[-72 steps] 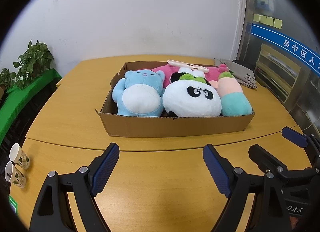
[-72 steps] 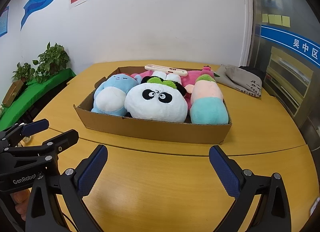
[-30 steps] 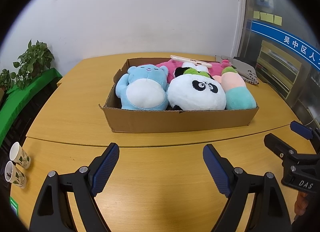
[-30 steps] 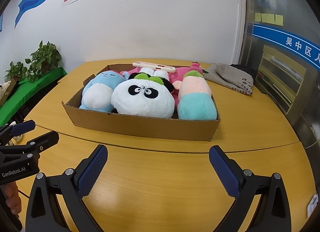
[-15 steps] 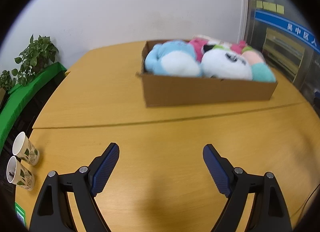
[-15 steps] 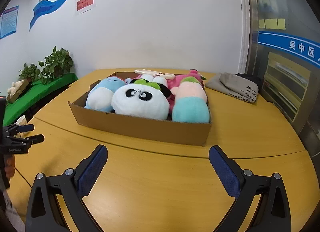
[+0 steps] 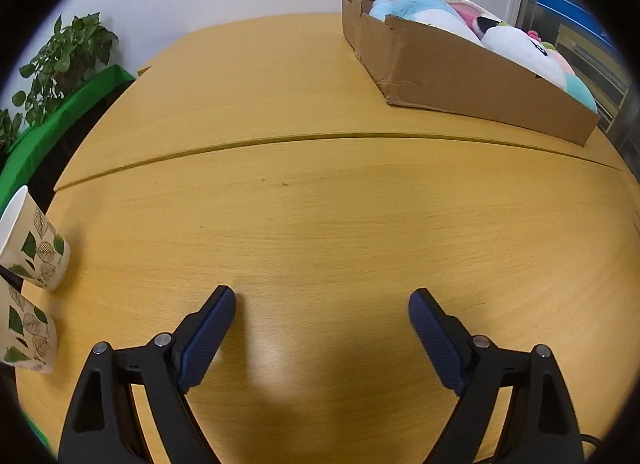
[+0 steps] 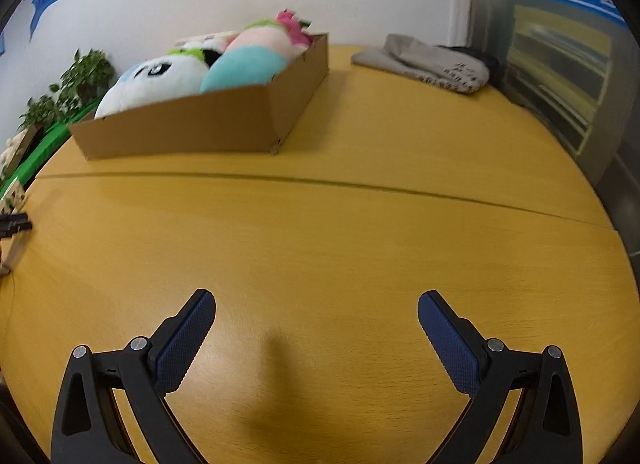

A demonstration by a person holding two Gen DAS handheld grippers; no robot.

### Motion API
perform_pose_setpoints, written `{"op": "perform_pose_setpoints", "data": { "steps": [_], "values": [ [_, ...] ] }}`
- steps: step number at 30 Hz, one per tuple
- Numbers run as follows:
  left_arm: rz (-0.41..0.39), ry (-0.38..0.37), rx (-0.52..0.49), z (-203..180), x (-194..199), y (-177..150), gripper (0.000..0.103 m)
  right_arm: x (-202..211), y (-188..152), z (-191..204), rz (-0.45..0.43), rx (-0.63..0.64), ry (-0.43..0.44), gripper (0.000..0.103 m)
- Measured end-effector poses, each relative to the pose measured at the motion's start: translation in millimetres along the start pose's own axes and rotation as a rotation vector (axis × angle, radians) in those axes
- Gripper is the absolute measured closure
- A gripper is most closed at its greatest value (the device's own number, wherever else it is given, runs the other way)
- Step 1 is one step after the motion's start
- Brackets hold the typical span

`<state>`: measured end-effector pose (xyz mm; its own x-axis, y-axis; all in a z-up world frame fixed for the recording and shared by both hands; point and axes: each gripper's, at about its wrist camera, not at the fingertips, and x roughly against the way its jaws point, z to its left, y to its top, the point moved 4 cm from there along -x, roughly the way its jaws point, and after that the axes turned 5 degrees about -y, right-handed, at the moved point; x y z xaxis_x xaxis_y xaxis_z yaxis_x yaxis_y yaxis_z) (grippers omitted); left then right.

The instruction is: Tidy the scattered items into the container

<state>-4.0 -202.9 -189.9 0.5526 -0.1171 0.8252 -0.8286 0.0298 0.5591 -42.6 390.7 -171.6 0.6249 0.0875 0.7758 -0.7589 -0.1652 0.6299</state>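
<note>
Fingers of left gripper [image 7: 322,300] and right gripper [image 8: 317,302] wide apart, empty.

Paper cups [image 7: 34,248], potted plant [image 7: 66,63], perhaps grey cloth [image 8: 428,61]

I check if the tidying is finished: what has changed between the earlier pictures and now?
Both tools, left tool and right tool, lowered close to the table and turned apart, still open and empty. The cardboard box and its plush toys stayed as they were.
</note>
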Motion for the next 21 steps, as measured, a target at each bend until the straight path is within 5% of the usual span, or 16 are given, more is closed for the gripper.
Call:
{"op": "perform_pose_setpoints", "data": {
  "steps": [4, 21],
  "values": [
    [0.002, -0.010, -0.031, 12, -2, -3, 0.000, -13, -13, 12, 0.045, 0.155, 0.066, 0.000],
    [-0.007, -0.109, -0.171, 44, -13, 17, 0.000, -18, -20, -60, 0.024, 0.296, 0.166, 0.000]
  ]
}}
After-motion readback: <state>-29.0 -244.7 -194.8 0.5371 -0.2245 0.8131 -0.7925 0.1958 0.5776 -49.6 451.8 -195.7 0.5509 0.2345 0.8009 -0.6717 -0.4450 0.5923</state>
